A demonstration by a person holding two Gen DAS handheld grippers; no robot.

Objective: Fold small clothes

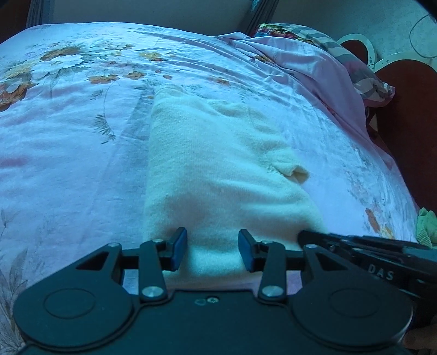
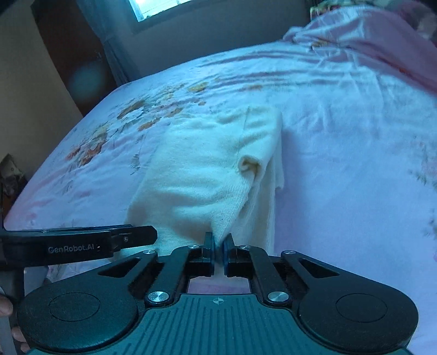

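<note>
Cream garment point(image 1: 218, 169): on bed point(image 1: 68, 153), sides already folded inward into a strip, lengthwise fold apparently left. Right tongs point(image 2: 217, 247) clamped on its near hem; left tongs point(image 1: 213, 250) apart, straddling that hem. Floral sheet, crumpled bedding point(image 1: 314, 62) at head; window point(image 2: 155, 8), curtain.

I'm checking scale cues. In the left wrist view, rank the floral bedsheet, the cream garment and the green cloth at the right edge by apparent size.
1. Floral bedsheet, fills most of the view.
2. Cream garment, covers the middle.
3. Green cloth, a small patch, though the frame edge cuts it off, so its full size is unknown.
</note>
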